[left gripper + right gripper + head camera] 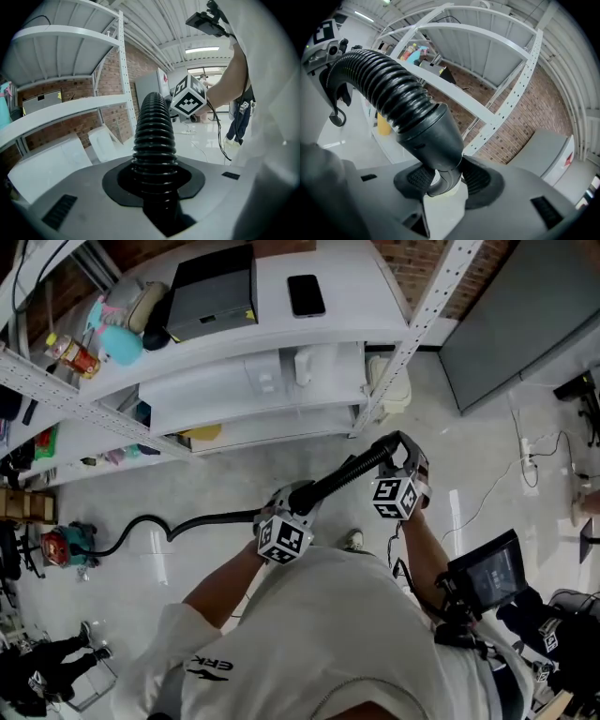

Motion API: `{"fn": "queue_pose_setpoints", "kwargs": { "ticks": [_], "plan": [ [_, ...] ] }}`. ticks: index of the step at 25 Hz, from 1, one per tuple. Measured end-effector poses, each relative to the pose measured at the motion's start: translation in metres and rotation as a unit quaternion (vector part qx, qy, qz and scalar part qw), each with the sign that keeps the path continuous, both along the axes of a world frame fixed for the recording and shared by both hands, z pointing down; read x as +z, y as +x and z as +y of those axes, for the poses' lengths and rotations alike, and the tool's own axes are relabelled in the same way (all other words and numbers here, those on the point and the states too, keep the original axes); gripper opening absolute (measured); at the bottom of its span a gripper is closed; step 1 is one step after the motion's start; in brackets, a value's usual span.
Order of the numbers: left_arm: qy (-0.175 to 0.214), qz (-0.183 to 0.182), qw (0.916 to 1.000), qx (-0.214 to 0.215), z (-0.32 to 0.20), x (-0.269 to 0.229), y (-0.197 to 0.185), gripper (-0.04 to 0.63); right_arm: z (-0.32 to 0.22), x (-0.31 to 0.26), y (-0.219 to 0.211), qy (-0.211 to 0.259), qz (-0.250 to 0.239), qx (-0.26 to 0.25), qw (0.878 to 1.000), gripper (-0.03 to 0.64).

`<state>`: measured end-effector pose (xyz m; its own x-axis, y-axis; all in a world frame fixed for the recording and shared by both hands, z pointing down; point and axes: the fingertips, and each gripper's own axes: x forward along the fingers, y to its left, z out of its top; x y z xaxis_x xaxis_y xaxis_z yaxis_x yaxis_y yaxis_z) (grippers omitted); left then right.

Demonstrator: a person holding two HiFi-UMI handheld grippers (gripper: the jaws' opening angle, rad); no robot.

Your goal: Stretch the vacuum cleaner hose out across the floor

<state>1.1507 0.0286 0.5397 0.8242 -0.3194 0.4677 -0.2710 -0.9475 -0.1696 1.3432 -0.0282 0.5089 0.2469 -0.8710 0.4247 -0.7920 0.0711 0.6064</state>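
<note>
Black vacuum hose gripped at two places.
At centre frame the left tool pinches the ribbed hose; the right tool clamps its smooth end cuff. The hose trails left over the floor to a red vacuum. The shirt reads "ERK".

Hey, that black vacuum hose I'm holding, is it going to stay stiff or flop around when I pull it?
Probably floppy: the hose snakes in loose curves across the floor. Its ribs suggest it stretches and springs back. The smooth cuff in the right gripper could slip.
</note>
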Motion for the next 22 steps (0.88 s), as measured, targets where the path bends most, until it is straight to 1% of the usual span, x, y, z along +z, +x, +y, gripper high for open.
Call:
{"fn": "queue_pose_setpoints", "kwargs": {
  "ticks": [8,14,18,22],
  "plan": [
    [0.001,0.0,0.9989,-0.046,0.038,0.001,0.051,0.115,0.02,-0.002,0.045,0.006,0.013,-0.045,0.999,0.178],
    [0.0,-0.001,0.9967,-0.081,0.066,0.0,0.076,0.115,0.035,-0.002,0.064,0.003,0.017,-0.083,0.996,0.178],
    [-0.001,-0.004,0.996,-0.089,0.083,0.001,0.088,0.114,0.045,-0.001,0.073,0.001,0.019,-0.101,0.995,0.178],
    [-0.007,-0.007,0.9962,-0.086,0.102,0.001,0.089,0.109,0.058,0.002,0.072,-0.002,0.018,-0.105,0.994,0.178]
  ]
}}
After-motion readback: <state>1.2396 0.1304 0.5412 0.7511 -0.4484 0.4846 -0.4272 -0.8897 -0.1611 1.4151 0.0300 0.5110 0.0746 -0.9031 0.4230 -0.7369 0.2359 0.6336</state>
